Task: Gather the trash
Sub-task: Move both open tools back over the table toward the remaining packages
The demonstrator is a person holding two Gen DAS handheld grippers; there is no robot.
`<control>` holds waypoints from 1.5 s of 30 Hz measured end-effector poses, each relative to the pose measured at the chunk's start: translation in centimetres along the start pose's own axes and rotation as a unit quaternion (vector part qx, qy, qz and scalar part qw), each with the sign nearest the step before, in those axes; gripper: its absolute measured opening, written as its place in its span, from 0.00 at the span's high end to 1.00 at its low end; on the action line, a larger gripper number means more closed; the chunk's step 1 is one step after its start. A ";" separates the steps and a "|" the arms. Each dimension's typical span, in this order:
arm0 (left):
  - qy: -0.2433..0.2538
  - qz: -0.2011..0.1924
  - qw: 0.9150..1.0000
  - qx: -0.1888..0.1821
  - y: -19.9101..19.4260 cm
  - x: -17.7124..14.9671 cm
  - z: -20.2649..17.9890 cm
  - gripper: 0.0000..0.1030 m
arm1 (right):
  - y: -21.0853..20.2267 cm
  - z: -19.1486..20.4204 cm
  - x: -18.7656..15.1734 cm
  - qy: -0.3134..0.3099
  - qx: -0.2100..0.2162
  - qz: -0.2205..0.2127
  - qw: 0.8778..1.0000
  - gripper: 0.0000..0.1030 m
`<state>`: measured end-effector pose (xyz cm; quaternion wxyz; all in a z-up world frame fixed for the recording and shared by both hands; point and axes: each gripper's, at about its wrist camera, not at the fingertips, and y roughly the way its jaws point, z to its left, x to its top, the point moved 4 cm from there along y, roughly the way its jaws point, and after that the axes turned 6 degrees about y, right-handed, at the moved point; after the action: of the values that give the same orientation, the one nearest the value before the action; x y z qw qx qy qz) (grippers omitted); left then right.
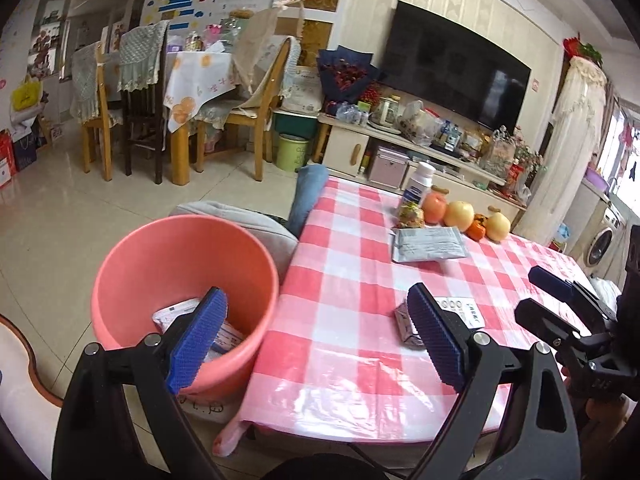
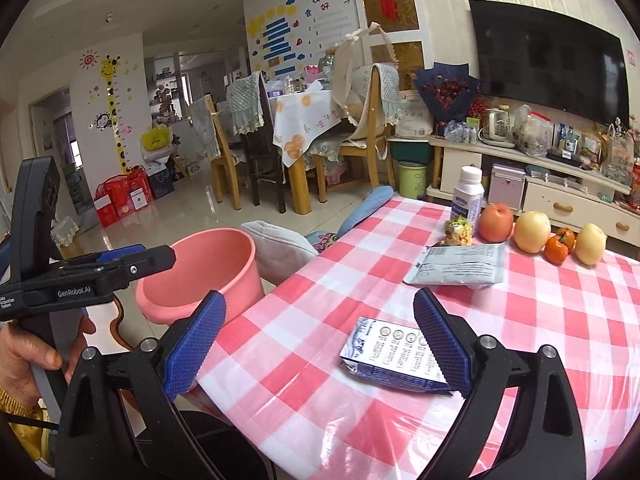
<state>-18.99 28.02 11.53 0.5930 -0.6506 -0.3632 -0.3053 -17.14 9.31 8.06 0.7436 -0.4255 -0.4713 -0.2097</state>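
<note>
A pink bucket (image 1: 184,276) stands on the floor beside the table, with white packets (image 1: 180,314) in its bottom. My left gripper (image 1: 316,340) hangs open over the bucket's rim and the table edge, with nothing between its fingers. A blue-and-white carton (image 2: 388,356) lies flat on the checked tablecloth (image 2: 540,320). My right gripper (image 2: 320,348) is open above the cloth; the carton lies just inside its right finger, and the pads do not press on it. A grey pouch (image 2: 460,266) lies further back, next to a crumpled snack wrapper (image 2: 458,230).
A white bottle (image 2: 468,196) and a row of fruit (image 2: 532,232) stand at the table's far side. Cushioned seats (image 2: 276,248) sit between bucket and table. A hand (image 2: 24,356) holds the left gripper (image 2: 156,258) at the left. Chairs, a dining table and a TV cabinet stand beyond.
</note>
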 end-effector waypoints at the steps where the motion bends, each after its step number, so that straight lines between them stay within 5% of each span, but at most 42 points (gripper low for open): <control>1: 0.004 -0.001 1.000 -0.001 -0.1 0.0 -0.5 0.10 | -0.1 0.0 -0.1 0.001 0.000 0.000 1.000 0.08; 45: 0.094 0.044 0.994 0.020 -0.6 0.0 -12.7 0.11 | -4.1 -12.1 -0.9 0.112 0.004 -0.012 0.994 0.06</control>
<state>-19.08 15.39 13.31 0.6500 -0.6223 -0.2828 -0.3320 -14.13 -3.05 6.69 0.7904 -0.3909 -0.3912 -0.2635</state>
